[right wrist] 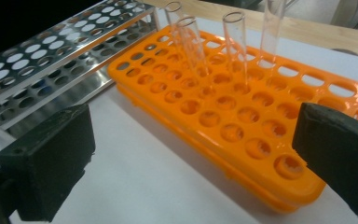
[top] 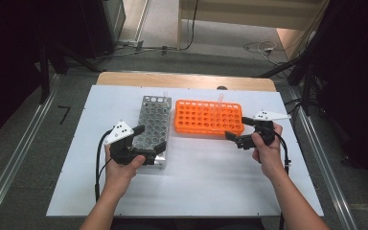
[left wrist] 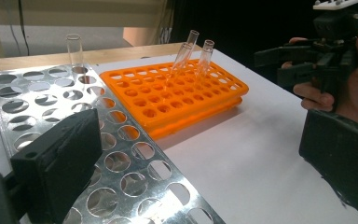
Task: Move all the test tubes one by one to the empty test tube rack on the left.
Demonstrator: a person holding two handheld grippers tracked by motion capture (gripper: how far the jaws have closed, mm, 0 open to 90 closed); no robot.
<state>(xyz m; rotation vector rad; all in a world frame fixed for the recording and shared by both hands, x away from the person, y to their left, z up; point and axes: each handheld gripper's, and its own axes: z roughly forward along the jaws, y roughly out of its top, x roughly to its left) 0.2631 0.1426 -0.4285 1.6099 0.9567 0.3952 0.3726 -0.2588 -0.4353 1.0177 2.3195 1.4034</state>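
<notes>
A perforated metal rack (top: 153,122) lies left of centre on the white table, with an orange tube rack (top: 206,117) to its right. One clear tube (left wrist: 74,49) stands in the metal rack's (left wrist: 42,98) far corner. Several clear tubes (right wrist: 235,42) lean in the far rows of the orange rack (right wrist: 261,140). My left gripper (top: 149,137) is open over the metal rack's near end, with nothing between its jaws. My right gripper (top: 238,128) is open at the orange rack's near right corner, also empty.
The white tabletop (top: 196,177) stretches bare toward the person. A wooden strip (top: 182,80) runs along the table's far edge. Cables (top: 261,47) lie on the floor beyond it, and dark stands rise at both sides.
</notes>
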